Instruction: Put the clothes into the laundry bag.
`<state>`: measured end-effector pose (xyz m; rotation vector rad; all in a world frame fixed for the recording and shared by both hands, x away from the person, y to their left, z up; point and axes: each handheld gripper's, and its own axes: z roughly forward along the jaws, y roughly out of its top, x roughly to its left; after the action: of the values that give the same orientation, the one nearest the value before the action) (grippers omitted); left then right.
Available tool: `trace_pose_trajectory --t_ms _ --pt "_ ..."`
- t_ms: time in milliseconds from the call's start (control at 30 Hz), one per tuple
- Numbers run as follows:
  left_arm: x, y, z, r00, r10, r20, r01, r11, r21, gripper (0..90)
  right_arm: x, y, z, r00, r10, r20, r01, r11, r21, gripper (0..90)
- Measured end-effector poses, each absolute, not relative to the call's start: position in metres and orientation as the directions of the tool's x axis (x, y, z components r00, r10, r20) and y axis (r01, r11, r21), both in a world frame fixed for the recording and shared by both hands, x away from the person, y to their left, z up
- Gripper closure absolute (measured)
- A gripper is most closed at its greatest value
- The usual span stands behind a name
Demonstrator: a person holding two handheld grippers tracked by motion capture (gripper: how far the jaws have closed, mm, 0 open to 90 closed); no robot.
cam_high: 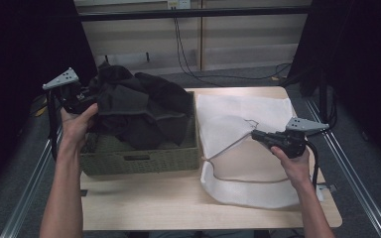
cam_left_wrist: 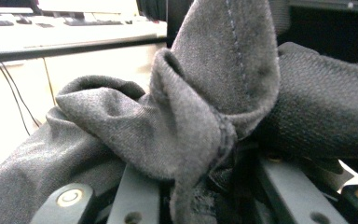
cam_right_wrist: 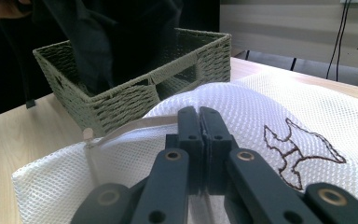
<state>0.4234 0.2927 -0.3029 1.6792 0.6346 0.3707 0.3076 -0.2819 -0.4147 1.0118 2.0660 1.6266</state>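
**Over the woven basket, dark cloth in our left grip**

At the table's left we are holding the left gripper (cam_high: 87, 96) above the woven basket (cam_high: 139, 159), its jaws clamping a bunched fold of the dark garment (cam_left_wrist: 200, 116), which is draping into the basket. To the basket's right, the white mesh bag (cam_high: 238, 119) is lying on the wooden table (cam_high: 144, 203). We are pinching its mesh with the right gripper (cam_right_wrist: 199, 122), jaws pressing together on the fabric, beside its drawstring (cam_right_wrist: 135, 126)
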Motion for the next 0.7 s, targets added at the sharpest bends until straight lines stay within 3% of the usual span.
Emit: trace_pose_trajectory --t_ms 700 --pt "0.409 0.290 -0.252 0.797 0.600 -0.062 0.110 -0.044 0.993 72.1 0.306 -0.283 -0.412 -0.693 0.702 0.164 0.322 0.098 0.942 88.8"
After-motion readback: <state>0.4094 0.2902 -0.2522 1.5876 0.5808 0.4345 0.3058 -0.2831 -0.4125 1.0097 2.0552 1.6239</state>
